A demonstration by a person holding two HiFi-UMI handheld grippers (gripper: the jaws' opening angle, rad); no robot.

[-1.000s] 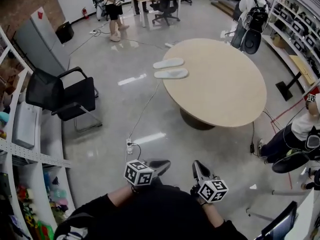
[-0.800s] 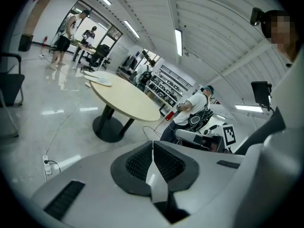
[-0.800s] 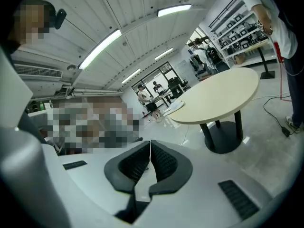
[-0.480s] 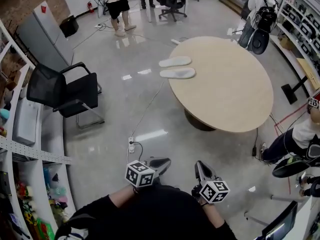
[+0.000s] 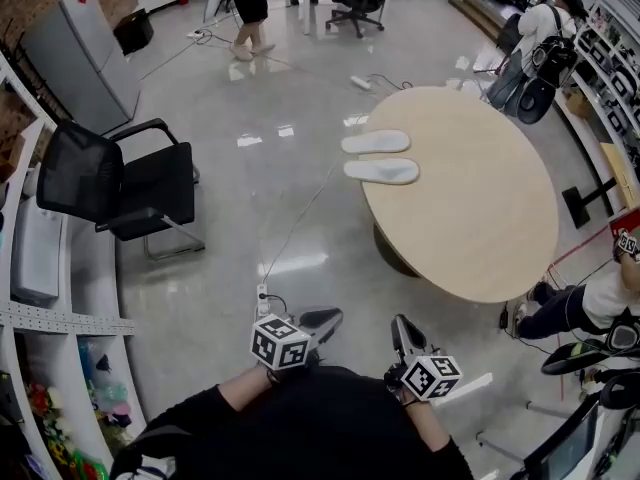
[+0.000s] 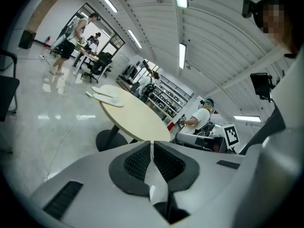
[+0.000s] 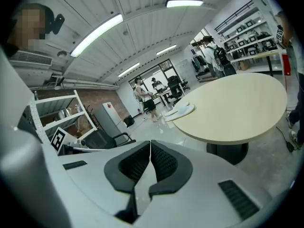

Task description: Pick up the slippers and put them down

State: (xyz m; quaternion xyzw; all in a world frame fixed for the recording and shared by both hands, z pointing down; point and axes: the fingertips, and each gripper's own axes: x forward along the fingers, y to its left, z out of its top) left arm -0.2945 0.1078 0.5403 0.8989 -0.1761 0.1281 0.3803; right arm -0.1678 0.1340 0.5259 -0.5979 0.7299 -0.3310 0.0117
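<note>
Two pale slippers (image 5: 378, 156) lie side by side at the left edge of a round beige table (image 5: 480, 208); they also show small in the left gripper view as slippers (image 6: 107, 95) and in the right gripper view as slippers (image 7: 179, 110). My left gripper (image 5: 325, 321) and right gripper (image 5: 403, 335) are held close to my body, well short of the table, over the floor. Both are shut with nothing between the pads. The left gripper's jaws (image 6: 152, 148) and the right gripper's jaws (image 7: 150, 148) meet tightly.
A black chair (image 5: 115, 188) stands at the left beside white shelving (image 5: 45, 298). A power strip with cable (image 5: 262, 295) lies on the glossy floor ahead. People stand at the far desks (image 5: 250, 3), by the table's far right (image 5: 535, 53), and one sits at the right (image 5: 590, 303).
The table and slippers have shifted right and nearer in the head view as I walk forward. Both grippers stay shut and keep their place before my body.
</note>
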